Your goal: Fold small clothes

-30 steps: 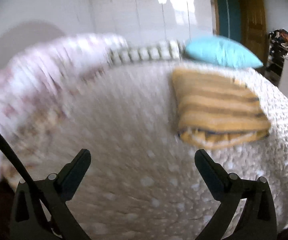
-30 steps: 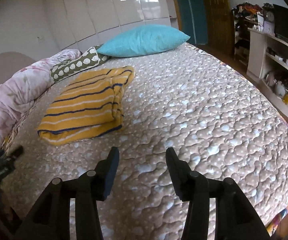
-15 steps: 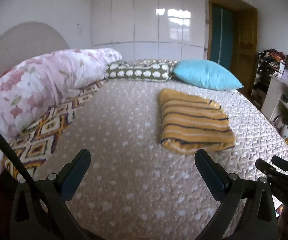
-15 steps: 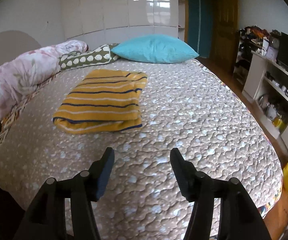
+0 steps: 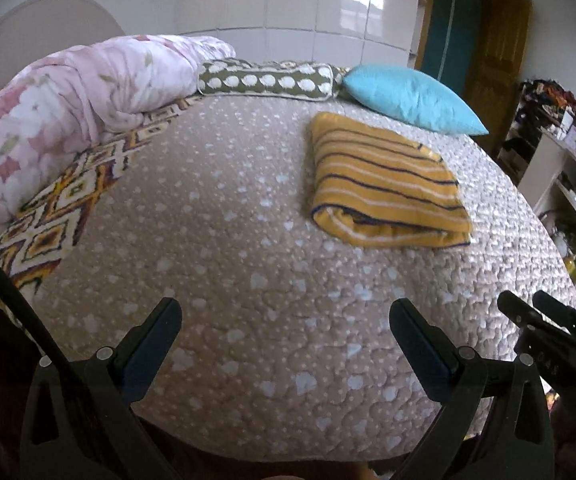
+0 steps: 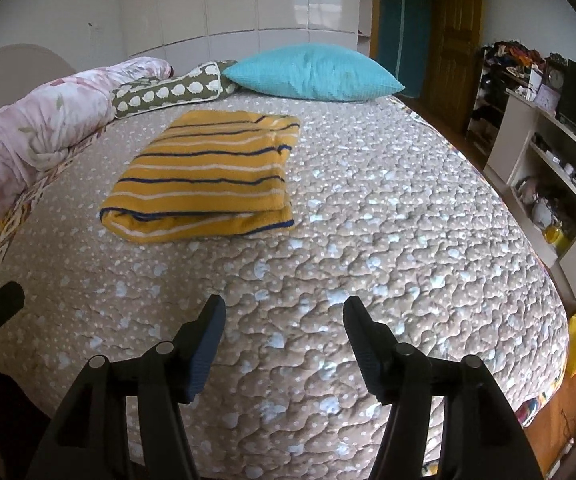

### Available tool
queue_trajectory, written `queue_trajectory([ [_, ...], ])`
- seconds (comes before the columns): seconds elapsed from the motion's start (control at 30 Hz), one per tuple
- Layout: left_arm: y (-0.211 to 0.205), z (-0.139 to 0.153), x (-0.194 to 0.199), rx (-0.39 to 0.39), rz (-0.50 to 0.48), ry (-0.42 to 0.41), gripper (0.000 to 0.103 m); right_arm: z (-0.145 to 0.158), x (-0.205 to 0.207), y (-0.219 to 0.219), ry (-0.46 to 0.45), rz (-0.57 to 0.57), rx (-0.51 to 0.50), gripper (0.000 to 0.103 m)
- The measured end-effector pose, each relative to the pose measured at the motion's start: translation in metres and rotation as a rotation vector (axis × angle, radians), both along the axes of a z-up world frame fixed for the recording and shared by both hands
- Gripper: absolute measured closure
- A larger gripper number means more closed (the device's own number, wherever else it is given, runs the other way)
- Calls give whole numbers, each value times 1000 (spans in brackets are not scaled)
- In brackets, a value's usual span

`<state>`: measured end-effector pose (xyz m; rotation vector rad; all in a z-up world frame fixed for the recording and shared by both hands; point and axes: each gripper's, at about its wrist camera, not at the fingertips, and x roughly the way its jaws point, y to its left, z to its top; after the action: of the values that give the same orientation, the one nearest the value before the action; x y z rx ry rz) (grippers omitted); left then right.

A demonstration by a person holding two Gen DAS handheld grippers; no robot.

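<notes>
A yellow garment with dark blue and white stripes (image 5: 384,184) (image 6: 208,176) lies folded into a flat rectangle on the quilted beige bedspread (image 5: 248,280) (image 6: 368,240), toward the pillows. My left gripper (image 5: 286,312) hangs over the near edge of the bed, jaws wide apart, nothing between them. My right gripper (image 6: 284,310) is also near the bed's front edge, well short of the garment; its jaws are opening and hold nothing. The right gripper's body (image 5: 548,332) shows at the right of the left wrist view.
A turquoise pillow (image 6: 312,72) and a green patterned bolster (image 6: 168,90) lie at the head of the bed. A rolled pink floral duvet (image 5: 68,92) runs along the left side. White shelves with clutter (image 6: 548,168) and a wooden door (image 6: 448,40) stand to the right.
Both grippers pulled back from the garment toward the bed's near edge. The right jaws spread wider. The left view swung and cleared of blur.
</notes>
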<state>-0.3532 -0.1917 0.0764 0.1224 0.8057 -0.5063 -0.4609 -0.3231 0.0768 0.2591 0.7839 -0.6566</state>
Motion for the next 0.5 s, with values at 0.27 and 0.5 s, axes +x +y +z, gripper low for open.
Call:
queue_trajectory([
  [0.27, -6, -8, -1, 13, -19, 38, 0, -6, -1, -4, 19, -13, 8, 37],
  [0.5, -9, -13, -1, 18, -34, 61, 0, -12, 4, -1, 44, 10, -15, 36],
])
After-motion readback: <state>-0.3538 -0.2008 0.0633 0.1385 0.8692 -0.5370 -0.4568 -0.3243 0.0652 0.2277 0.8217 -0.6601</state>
